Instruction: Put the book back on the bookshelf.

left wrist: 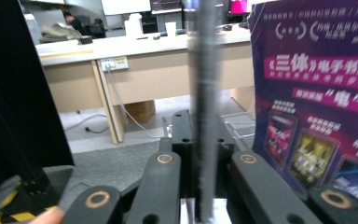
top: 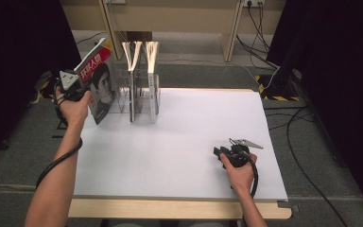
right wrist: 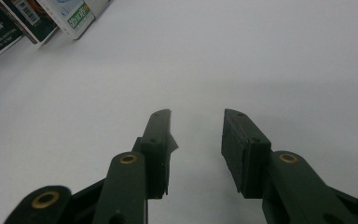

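A magazine with a red title band and a portrait on its cover is held tilted at the table's far left corner. My left gripper is shut on its left edge. In the left gripper view that edge runs upright as a grey strip between the closed jaws of my left gripper. Two more magazines stand upright in a clear rack just right of it. My right gripper rests low over the white tabletop near the right front, open, nothing between its jaws.
A purple back cover stands close on the right in the left gripper view. The bottoms of the racked magazines sit at the top left of the right gripper view. Wooden desk legs and cables lie beyond the table's far edge.
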`<move>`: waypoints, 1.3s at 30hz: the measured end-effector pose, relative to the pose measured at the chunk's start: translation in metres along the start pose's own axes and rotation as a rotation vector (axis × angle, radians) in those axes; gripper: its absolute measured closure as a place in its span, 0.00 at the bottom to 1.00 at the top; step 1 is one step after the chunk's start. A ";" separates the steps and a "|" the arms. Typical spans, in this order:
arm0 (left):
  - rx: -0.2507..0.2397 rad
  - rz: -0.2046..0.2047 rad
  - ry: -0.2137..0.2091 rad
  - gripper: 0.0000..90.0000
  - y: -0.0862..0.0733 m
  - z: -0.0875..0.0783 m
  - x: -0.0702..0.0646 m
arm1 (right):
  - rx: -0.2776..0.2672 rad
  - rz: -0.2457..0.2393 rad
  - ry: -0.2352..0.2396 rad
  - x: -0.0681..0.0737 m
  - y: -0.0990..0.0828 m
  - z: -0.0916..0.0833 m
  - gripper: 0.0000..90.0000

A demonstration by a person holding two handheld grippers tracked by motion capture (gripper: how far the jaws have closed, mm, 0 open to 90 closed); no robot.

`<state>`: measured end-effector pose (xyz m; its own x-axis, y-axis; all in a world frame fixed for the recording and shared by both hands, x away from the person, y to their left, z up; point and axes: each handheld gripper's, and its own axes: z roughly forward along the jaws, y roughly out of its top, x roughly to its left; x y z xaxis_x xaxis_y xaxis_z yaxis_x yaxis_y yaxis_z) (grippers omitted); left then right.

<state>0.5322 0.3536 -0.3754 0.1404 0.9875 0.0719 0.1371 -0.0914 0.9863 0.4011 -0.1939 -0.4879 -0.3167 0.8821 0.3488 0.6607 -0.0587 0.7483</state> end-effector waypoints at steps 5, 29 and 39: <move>-0.013 -0.044 0.032 0.88 -0.003 -0.004 0.005 | -0.003 0.005 -0.001 -0.001 0.000 -0.001 0.70; 0.015 -0.138 -0.042 0.85 -0.011 -0.010 0.015 | -0.002 -0.006 0.003 0.000 0.000 0.001 0.69; -0.032 -0.082 0.082 0.95 -0.012 -0.019 0.007 | 0.003 -0.007 0.000 -0.002 -0.001 0.001 0.69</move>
<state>0.5129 0.3637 -0.3837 0.0490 0.9988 0.0018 0.1135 -0.0074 0.9935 0.4017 -0.1950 -0.4895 -0.3215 0.8823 0.3437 0.6605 -0.0511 0.7491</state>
